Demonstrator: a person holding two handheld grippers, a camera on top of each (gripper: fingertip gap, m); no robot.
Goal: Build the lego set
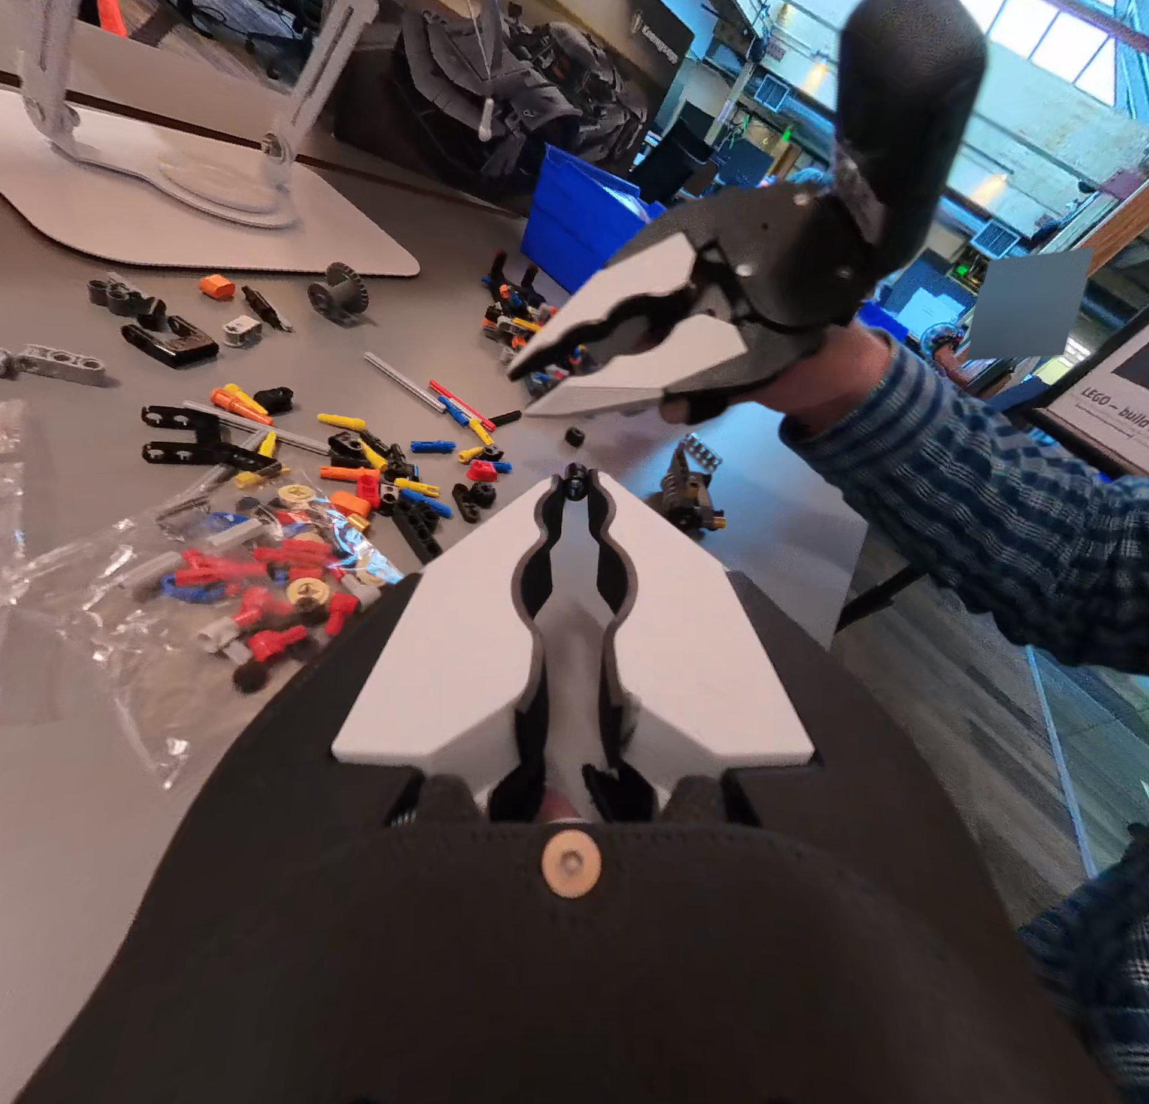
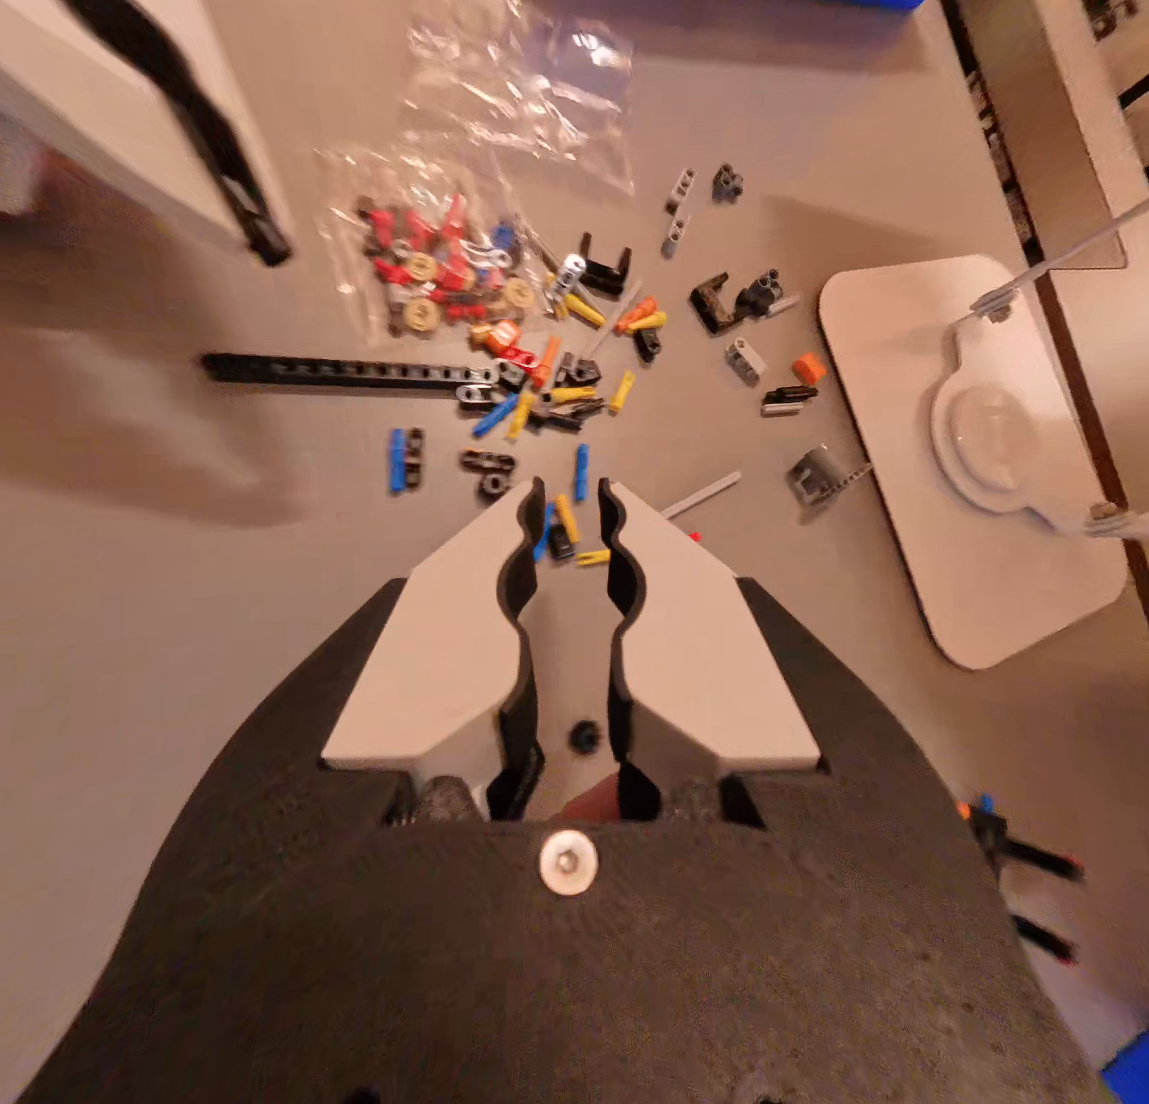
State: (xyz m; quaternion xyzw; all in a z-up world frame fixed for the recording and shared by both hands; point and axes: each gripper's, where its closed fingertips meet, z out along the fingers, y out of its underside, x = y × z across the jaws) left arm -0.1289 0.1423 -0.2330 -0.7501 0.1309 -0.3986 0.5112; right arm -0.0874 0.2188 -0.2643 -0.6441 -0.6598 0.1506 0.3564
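Pinching a small black connector piece [image 1: 576, 480] right at the tips, my left gripper [image 1: 575, 483] was pressed together on it and held it up above the desk [image 1: 715, 452]. My right gripper [image 2: 569, 493] hung over the loose parts with its fingers spread, nothing between them; from the left wrist view it sat tilted down toward the pile [image 1: 528, 384].

And look at what lay under it: yellow pins [image 2: 567, 518], blue pins [image 2: 581, 471], a long black beam [image 2: 336, 373] stretched flat, and another small black bush [image 1: 574, 437] alone on the desk just beyond my held piece. A clear bag [image 1: 205, 583] of red and tan parts was lying open but mostly full. A small dark sub-assembly [image 1: 687, 490] sat to the right, and a second cluster [image 1: 519, 322] farther back near the blue bin [image 1: 578, 216].

By my reckoning the build was barely begun. Only those small assemblies looked joined, and nearly everything else lay scattered and unsorted. The black piece had yet to find its mate, and I couldn't tell from here which part it belonged on.
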